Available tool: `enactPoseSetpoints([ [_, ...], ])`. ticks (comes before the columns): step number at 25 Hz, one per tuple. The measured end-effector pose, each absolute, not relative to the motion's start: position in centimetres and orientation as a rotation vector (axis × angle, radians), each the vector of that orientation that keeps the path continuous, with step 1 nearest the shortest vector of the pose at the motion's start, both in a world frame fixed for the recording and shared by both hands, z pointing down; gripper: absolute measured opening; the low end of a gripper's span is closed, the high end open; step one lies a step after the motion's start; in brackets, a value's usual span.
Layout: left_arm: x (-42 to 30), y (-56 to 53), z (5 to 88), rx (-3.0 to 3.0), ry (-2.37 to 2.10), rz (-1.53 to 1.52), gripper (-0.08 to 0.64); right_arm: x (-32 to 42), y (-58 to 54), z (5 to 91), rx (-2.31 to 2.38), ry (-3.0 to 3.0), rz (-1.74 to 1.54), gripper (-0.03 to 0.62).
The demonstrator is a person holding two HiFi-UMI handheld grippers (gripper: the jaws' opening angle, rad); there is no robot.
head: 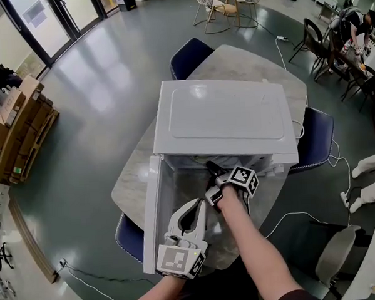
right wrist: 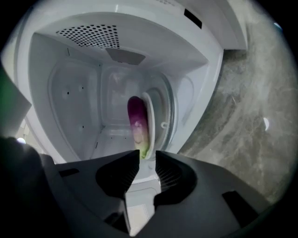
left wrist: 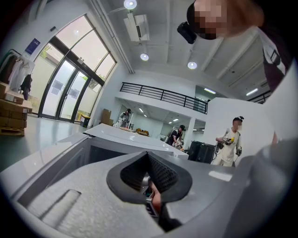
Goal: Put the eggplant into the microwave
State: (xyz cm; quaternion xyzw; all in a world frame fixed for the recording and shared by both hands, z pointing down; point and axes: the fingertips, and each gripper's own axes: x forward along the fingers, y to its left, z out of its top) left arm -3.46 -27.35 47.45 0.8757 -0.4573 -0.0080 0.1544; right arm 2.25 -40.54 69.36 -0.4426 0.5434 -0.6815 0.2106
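— Where is the eggplant (right wrist: 137, 123) relative to your right gripper (right wrist: 147, 155)?

— It lies inside the microwave (head: 223, 116), just past your jaw tips, its green end nearest them and its purple body running deeper in. Your jaws stand apart and neither pad presses on it. It lies beside the rim of the round plate (right wrist: 160, 116); you cannot tell whether it rests on it.

— And your left gripper (head: 200, 205)?

— Its jaws are together on nothing. It hovers at the open door (head: 154, 204), which swings out over the tabletop's (head: 245, 61) near left edge.

— How many of each?

— One eggplant, one microwave standing mid-tabletop, and two grippers. Three blue chairs (head: 189, 55) are drawn up to the tabletop's edges.
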Motion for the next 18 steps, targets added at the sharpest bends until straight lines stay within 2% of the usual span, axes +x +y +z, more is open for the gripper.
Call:
enactPoseSetpoints([
  [5,-3.1,-26.5,47.2,2.503,-1.246,-0.005,0.006,1.5,-36.5,66.7,-1.146,1.641,-1.906,0.087],
  [11,-2.6,-25.2,45.6,2.534,-1.180,0.000,0.006,2.4,-32.2,59.4,-1.092,1.843,-1.757,0.003],
  [18,-2.1,-23.4,44.3,2.560,-1.088,0.024,0.006,2.9,-27.8,50.3,-1.226,2.154,-1.404,0.003],
])
